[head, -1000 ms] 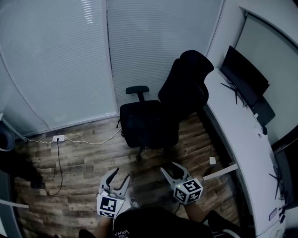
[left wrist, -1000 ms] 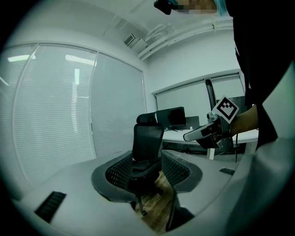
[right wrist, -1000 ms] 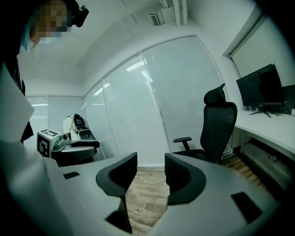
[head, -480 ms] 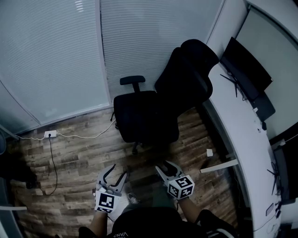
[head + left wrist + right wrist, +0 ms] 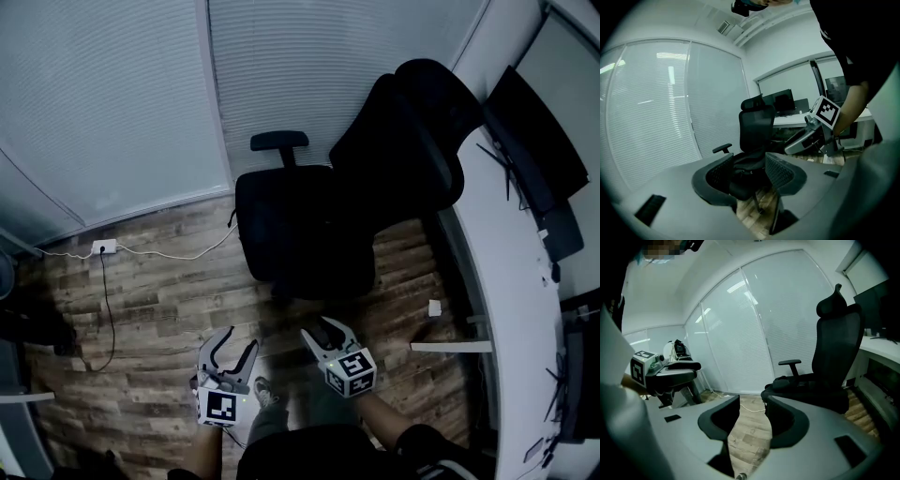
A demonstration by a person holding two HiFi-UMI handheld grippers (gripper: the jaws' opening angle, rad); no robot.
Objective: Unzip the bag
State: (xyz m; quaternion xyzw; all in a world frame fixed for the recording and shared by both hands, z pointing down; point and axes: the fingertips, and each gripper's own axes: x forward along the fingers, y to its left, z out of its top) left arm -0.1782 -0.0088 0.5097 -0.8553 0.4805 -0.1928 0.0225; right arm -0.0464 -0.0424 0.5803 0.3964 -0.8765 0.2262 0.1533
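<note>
Left gripper point(image 5: 241, 339), jaws apart, wears a square marker point(image 5: 218, 409).

Black high-back office chair point(image 5: 305, 225) on the brown wood-plank floor point(image 5: 159, 309), long white desk point(image 5: 506, 281) just beside it, left gripper point(image 5: 240, 339) and right gripper point(image 5: 317, 328) low, jaws apart.

Black all over the office chair point(image 5: 309, 225) and the monitor point(image 5: 534, 141). Brown-grey wood-plank grain across the floor point(image 5: 159, 309). Pale grey-blue with fine horizontal stripes on the blinds point(image 5: 112, 103). White on the desk point(image 5: 506, 281), cable point(image 5: 178, 255) and socket point(image 5: 103, 247). Grey on the left gripper point(image 5: 240, 339) and right gripper point(image 5: 317, 330), black-and-white square markers on each.
</note>
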